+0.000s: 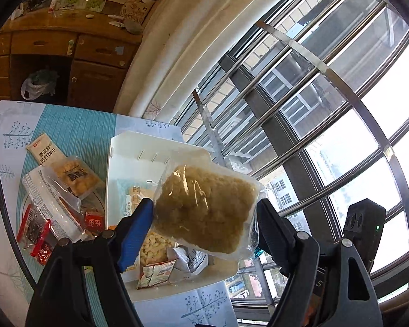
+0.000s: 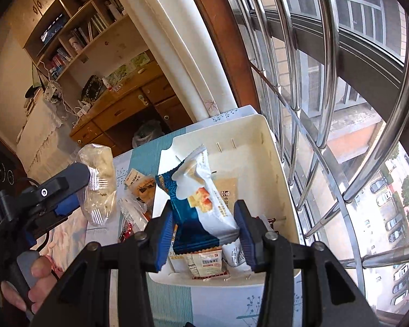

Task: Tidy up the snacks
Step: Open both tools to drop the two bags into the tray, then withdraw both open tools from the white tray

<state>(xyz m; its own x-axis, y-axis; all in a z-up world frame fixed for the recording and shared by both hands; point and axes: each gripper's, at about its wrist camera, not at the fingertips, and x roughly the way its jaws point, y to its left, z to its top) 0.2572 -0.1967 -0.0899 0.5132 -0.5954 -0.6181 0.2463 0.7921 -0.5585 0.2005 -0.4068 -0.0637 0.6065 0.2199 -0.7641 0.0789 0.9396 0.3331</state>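
My left gripper [image 1: 204, 207] is shut on a clear bag of tan crumbly cake [image 1: 207, 209], held tilted above the white tray [image 1: 114, 158]. The right wrist view shows that same bag [image 2: 98, 182] at the left, in the left gripper [image 2: 81, 190], held by a person's hand [image 2: 38, 272]. My right gripper [image 2: 204, 209] is shut on a blue-and-white snack packet [image 2: 201, 204], upright between the blue pads [image 2: 165, 234] over the tray [image 2: 275, 163]. Several packets [image 1: 155, 245] lie in the tray's near end.
A pile of loose snack packets [image 1: 62, 190] lies on the teal tablecloth [image 1: 76, 130] left of the tray. A window with steel bars [image 2: 313, 109] runs close along the tray's right side. A wooden desk [image 1: 68, 46] stands beyond the table.
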